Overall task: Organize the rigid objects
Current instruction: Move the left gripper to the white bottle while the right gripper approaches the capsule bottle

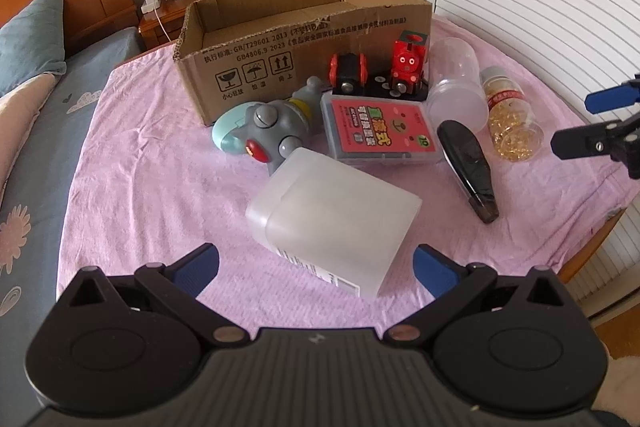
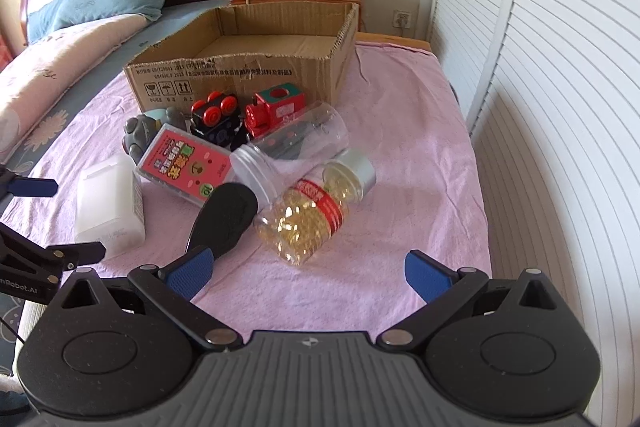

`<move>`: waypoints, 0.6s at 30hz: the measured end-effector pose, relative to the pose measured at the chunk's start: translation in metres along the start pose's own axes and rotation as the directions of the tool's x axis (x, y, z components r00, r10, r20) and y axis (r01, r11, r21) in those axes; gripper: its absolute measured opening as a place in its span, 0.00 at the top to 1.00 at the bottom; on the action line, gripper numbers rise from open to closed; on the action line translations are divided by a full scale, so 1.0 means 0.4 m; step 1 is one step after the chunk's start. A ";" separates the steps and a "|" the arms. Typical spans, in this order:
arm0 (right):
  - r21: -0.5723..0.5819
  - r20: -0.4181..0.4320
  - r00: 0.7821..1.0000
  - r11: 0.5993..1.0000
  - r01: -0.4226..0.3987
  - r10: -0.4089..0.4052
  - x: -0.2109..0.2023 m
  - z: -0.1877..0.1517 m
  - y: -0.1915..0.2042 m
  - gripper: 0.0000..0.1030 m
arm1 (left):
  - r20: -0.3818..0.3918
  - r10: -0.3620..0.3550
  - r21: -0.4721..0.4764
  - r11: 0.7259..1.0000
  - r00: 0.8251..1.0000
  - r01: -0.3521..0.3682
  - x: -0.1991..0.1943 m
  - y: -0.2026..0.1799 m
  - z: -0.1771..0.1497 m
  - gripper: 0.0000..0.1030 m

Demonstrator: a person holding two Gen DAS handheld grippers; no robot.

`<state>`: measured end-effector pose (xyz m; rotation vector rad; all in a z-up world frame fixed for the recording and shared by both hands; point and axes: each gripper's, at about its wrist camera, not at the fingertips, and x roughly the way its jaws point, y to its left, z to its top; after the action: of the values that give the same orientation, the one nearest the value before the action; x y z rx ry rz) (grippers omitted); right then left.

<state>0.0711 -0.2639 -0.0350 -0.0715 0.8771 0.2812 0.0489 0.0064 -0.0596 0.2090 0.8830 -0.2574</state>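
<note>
Left wrist view: left gripper, jaws wide, frosted box just ahead between its fingers. Right gripper, jaws wide, capsule bottle just ahead.

Rigid objects clustered before an open cardboard box on the pink cloth.

Box upright near the cloth's far edge, empty inside as far as visible. Just in front: red toy train beside a black wheeled car; grey toy figure lying on its side; red-labelled flat case lying flat; clear empty jar and capsule-filled bottle with silver cap, both tipped over, touching; black oval case lying flat; frosted white container nearest the cloth's near edge.
</note>
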 end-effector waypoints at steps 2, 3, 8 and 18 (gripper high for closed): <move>-0.008 0.009 0.999 1.000 -0.030 0.030 0.013 0.022 -0.017 0.00 | -0.007 -0.009 -0.001 1.000 1.000 0.009 0.011 0.000 0.003 0.01; -0.014 0.012 0.999 0.999 -0.048 0.048 0.023 0.034 -0.025 0.00 | -0.009 -0.014 -0.002 1.000 1.000 0.013 0.015 0.000 0.004 0.01; -0.030 0.003 0.990 0.990 -0.138 0.139 0.087 0.099 -0.071 0.00 | -0.021 -0.028 -0.010 1.000 0.999 0.028 0.029 0.007 0.008 0.01; -0.067 -0.096 0.954 0.955 -0.290 0.283 0.191 0.156 -0.094 0.00 | -0.041 -0.049 -0.012 0.999 0.998 0.048 0.038 0.006 0.009 0.01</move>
<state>0.1741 -0.2728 -0.0557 -0.0302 0.9618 0.5892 0.0614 0.0056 -0.0692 0.1838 0.9315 -0.2941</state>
